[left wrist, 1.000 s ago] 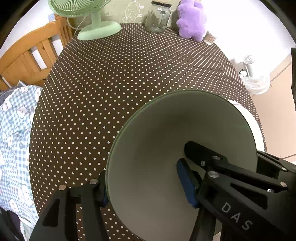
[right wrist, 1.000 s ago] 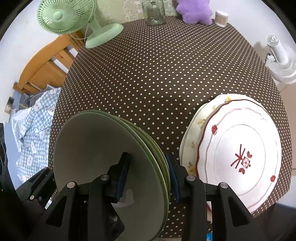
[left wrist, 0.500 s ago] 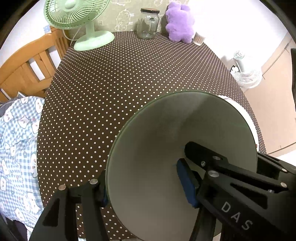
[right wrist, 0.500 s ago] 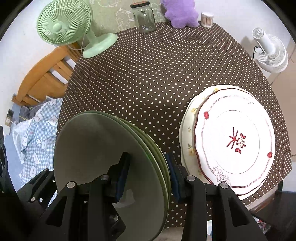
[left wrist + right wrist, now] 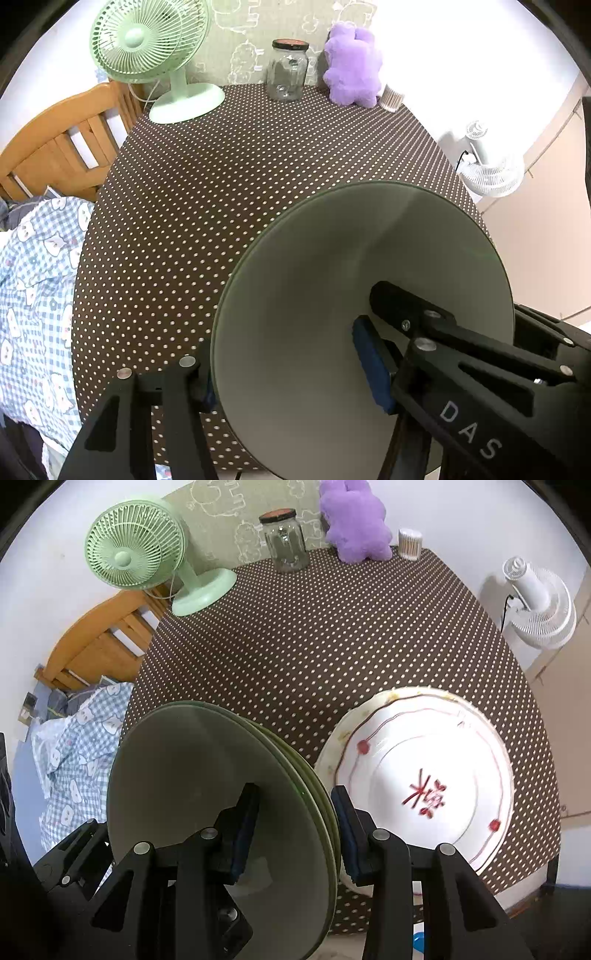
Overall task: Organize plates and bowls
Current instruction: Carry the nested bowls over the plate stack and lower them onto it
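A stack of green plates [image 5: 221, 794] is held on edge above the near part of the surface [image 5: 332, 646], which is covered by a brown cloth with white dots. The jaws of the right gripper [image 5: 291, 830] are pinched on the rim of the stack, one blue pad on each face. In the left wrist view the jaws of the left gripper [image 5: 288, 365] are likewise clamped across the same green plates [image 5: 351, 295], one finger behind the rim and one blue pad on the concave face. To the right of the stack, a white plate with red markings [image 5: 443, 775] is seen lying on another white plate [image 5: 343, 734], both flat on the surface near its right edge. At the far end are shown a green fan [image 5: 136, 550], a glass jar [image 5: 284, 539], a purple plush toy [image 5: 354, 520] and a cup of cotton swabs [image 5: 410, 542]. A wooden chair [image 5: 62, 147] stands at the left, and a white fan [image 5: 539, 605] on the floor at the right.
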Demonstrator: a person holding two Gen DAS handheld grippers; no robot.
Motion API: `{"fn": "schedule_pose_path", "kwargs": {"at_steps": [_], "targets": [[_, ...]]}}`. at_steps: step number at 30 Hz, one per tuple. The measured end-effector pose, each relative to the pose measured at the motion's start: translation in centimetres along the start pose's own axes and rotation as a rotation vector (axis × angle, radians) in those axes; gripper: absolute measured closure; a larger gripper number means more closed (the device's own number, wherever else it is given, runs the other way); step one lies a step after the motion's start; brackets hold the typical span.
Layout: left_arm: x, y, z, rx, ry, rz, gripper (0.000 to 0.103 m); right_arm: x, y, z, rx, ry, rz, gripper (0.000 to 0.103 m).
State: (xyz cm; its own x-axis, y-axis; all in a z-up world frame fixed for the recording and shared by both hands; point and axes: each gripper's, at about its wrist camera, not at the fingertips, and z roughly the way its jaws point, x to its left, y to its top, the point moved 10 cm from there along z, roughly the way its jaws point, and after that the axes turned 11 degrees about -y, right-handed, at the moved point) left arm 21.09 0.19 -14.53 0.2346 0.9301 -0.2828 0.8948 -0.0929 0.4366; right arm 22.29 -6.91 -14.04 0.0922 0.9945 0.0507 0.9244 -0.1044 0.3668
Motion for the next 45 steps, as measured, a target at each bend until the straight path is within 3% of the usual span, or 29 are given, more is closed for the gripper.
{"fn": "schedule_pose_path", "kwargs": {"at_steps": [12,29,38,45], "targets": [[-4.1,1.3,1.9,-0.013,0.004,-0.020,0.041,-4.8,1.0,-0.7,-0.011,0.002,-0.026,0.059],[-9.7,1.2,6.8,0.047,0.010,-0.066,0.041,-11.8,1.7,2.0,0.056,0.005,-0.040,0.059],[-10.2,0.5,8.6,0.086,0.046,-0.120,0.041,-13.3,1.3,4.2,0.120,0.041,-0.070,0.059],[-10.5,0.8,9.2,0.072,0.059,-0.126,0.041,-13.5,1.8,4.7,0.112,0.051,-0.091,0.059]]}}
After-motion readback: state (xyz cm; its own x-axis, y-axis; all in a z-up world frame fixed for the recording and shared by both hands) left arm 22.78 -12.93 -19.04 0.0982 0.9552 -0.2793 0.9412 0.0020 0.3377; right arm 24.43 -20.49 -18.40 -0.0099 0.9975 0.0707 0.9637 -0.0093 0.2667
